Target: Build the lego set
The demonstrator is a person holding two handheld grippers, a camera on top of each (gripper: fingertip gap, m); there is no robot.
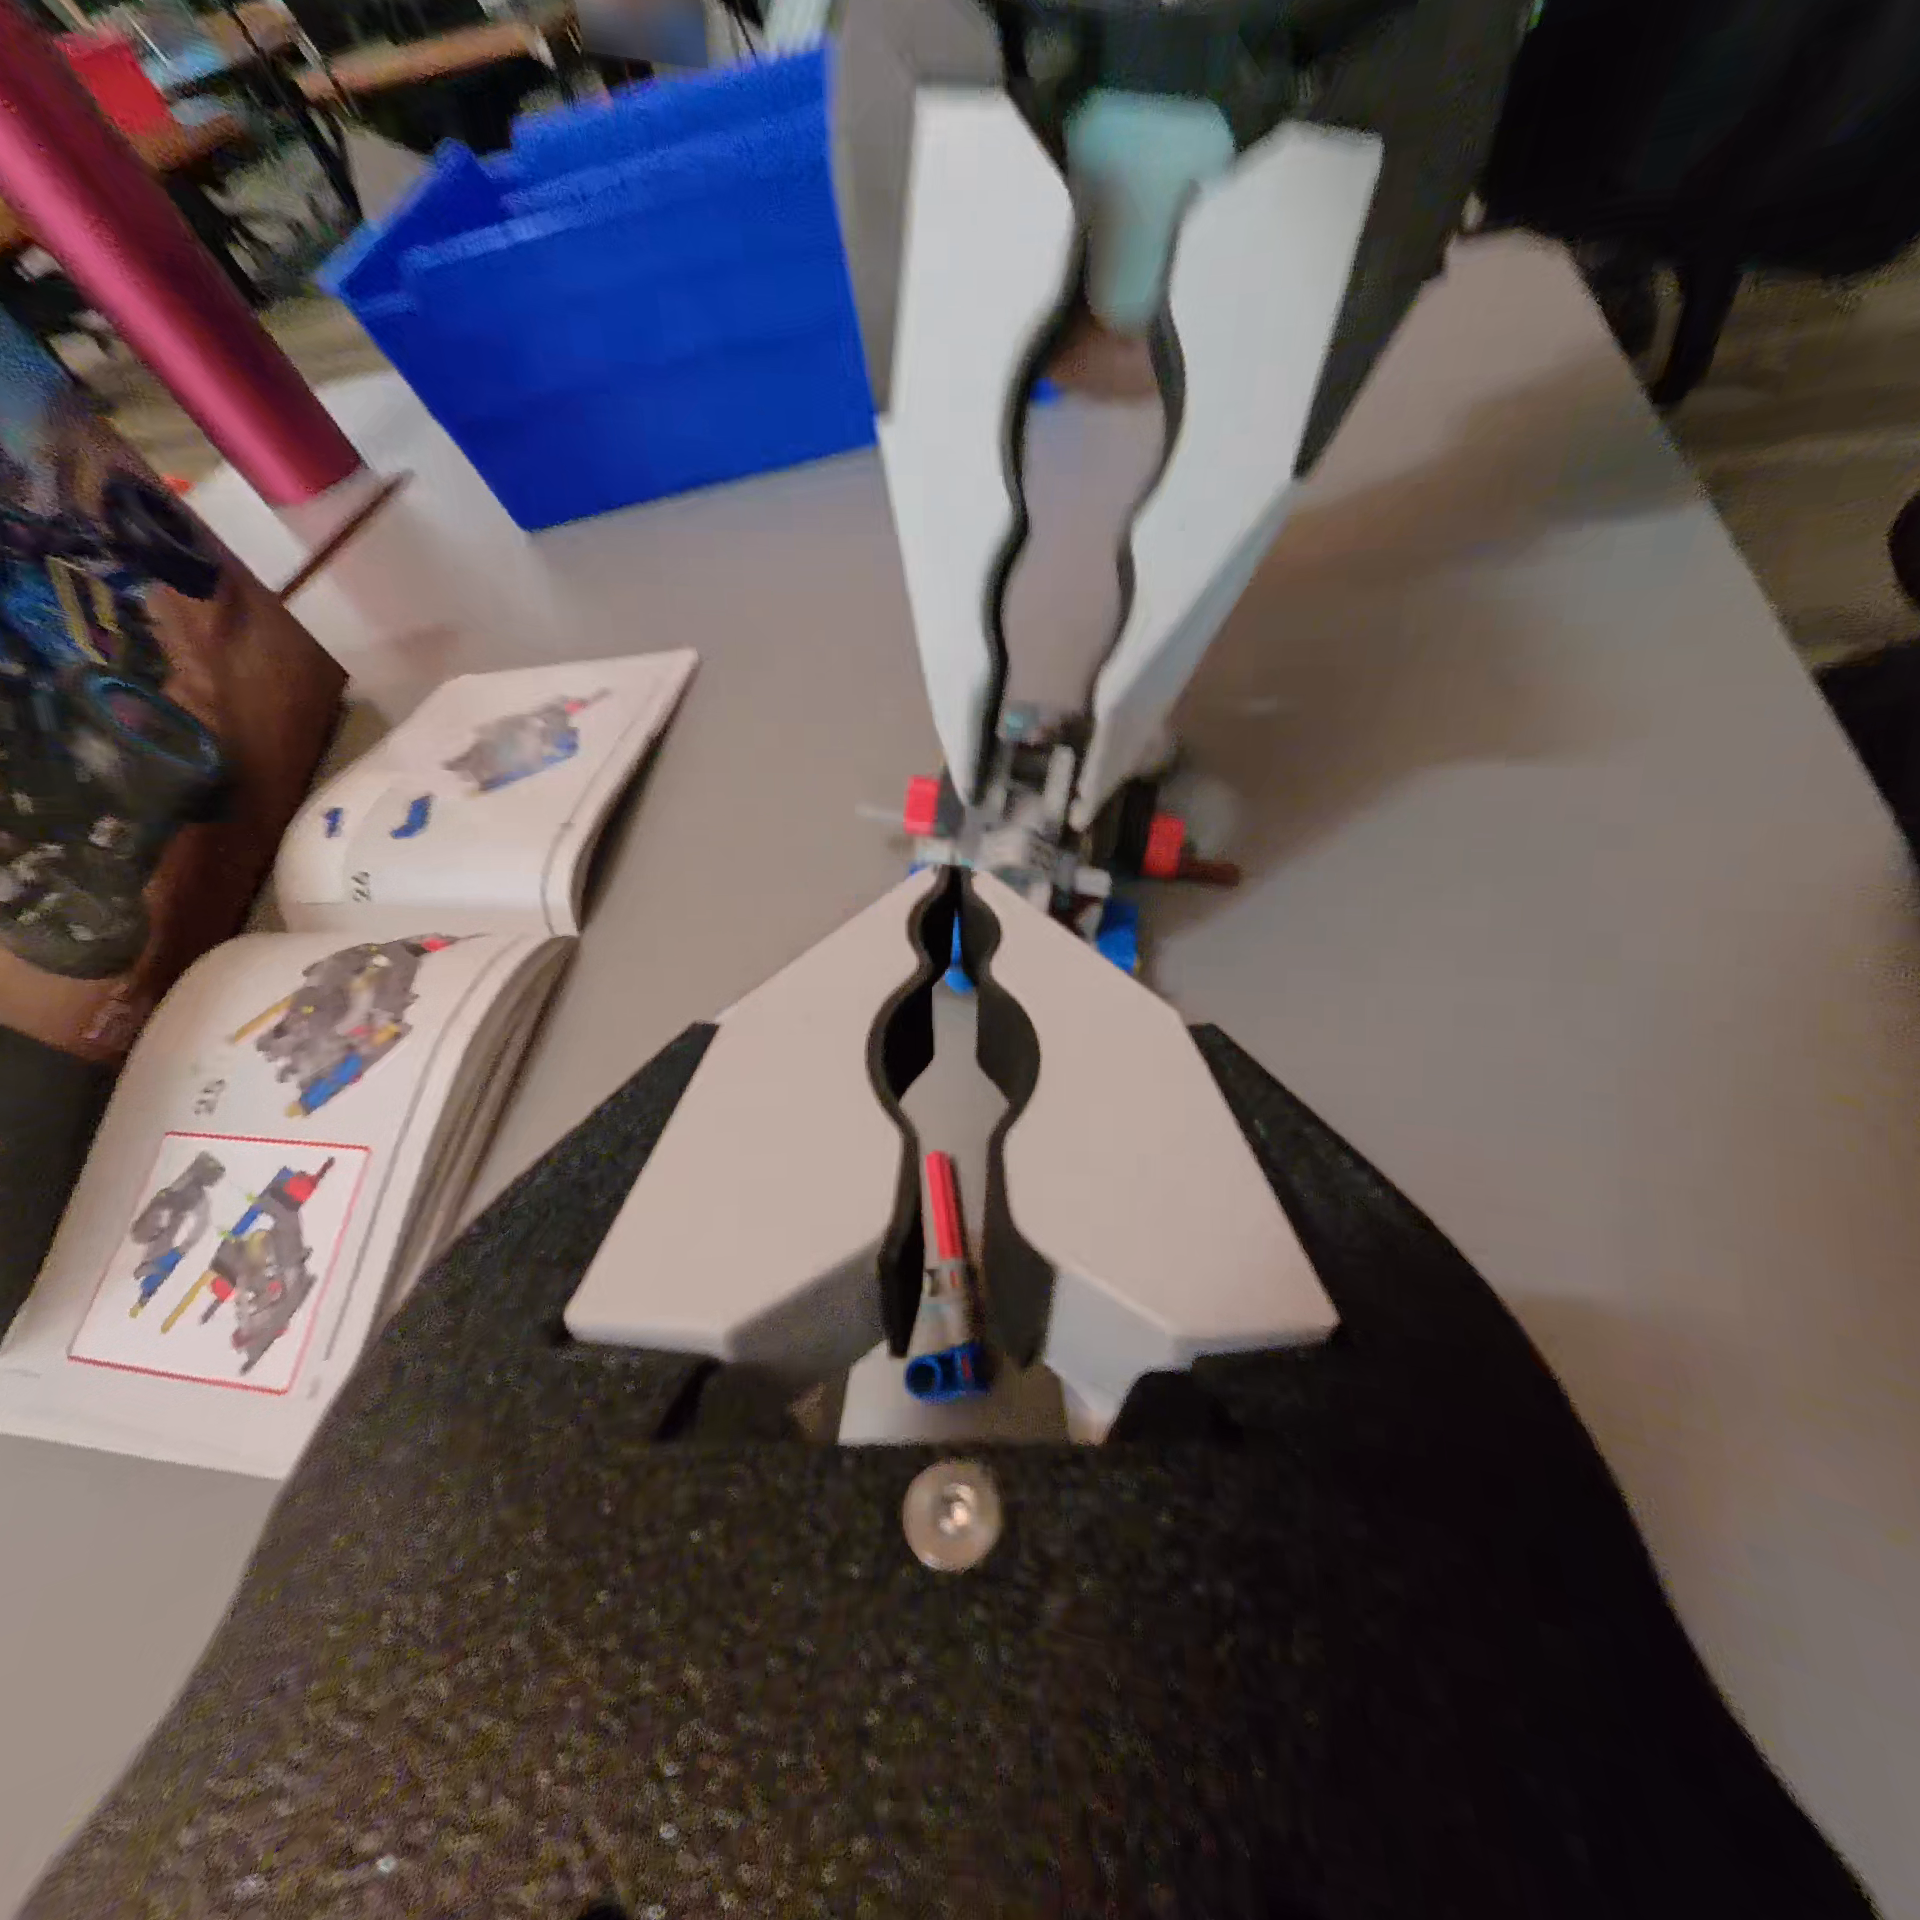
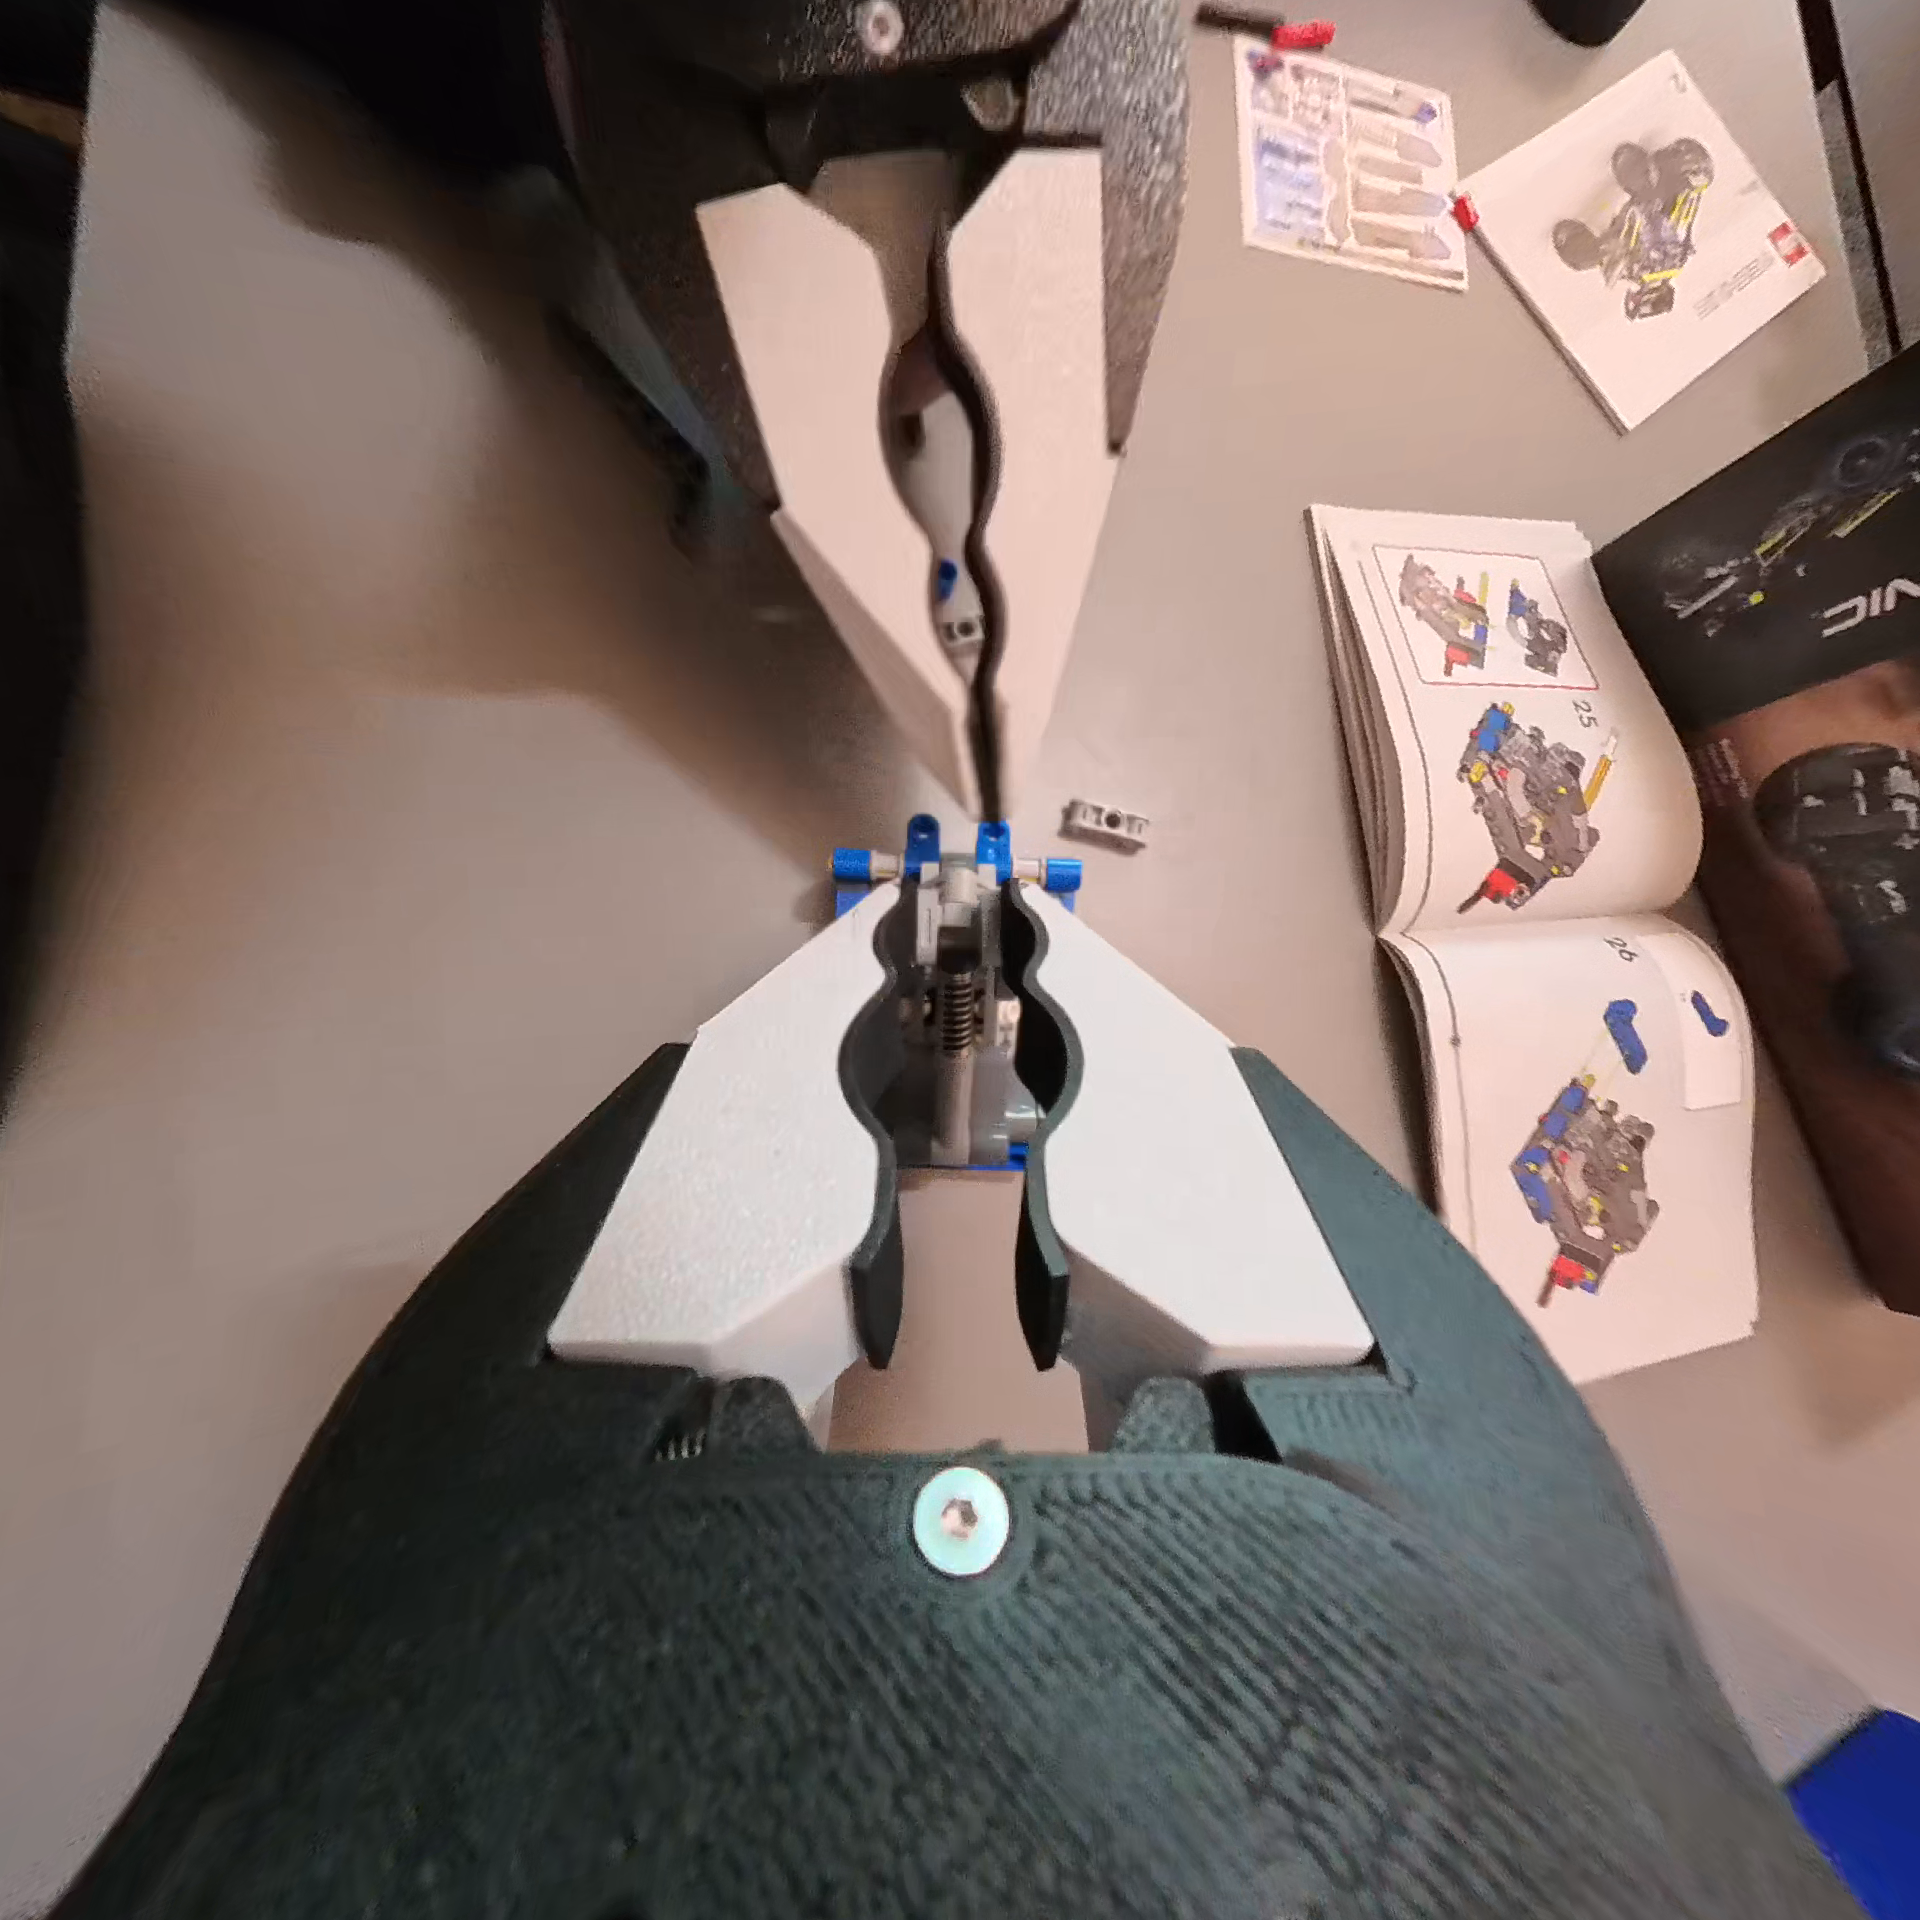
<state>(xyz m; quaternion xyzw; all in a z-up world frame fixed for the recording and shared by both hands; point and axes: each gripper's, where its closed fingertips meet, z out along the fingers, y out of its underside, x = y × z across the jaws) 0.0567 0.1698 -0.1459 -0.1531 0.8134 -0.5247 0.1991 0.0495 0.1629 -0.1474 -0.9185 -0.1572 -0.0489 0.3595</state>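
A small lego assembly [image 2: 956,935] of grey parts, a black spring and blue pins rests on the grey table [image 2: 416,831]. My right gripper [image 2: 951,894] is shut on it, with both pads against its sides. The left wrist view shows the assembly [image 1: 1039,842] with red hubs, and the right gripper [image 1: 1029,790] coming down on it. My left gripper [image 1: 951,883] is shut, its tips at the blue pin end of the assembly. The right wrist view shows it [image 2: 985,800] from above. A red and grey axle piece [image 1: 948,1226] and a blue pin [image 1: 940,1371] show through the gap farther back between its fingers.
An open instruction booklet [image 1: 312,1143] lies left of the assembly; it also shows in the right wrist view [image 2: 1538,935]. A loose grey piece [image 2: 1107,823] lies beside the assembly. The set's box [image 2: 1766,582], a second booklet [image 2: 1642,239] and a sticker sheet [image 2: 1351,166] lie beyond. A blue bin [image 1: 623,312] stands behind. Left and right tips are no more than a few centimetres apart.
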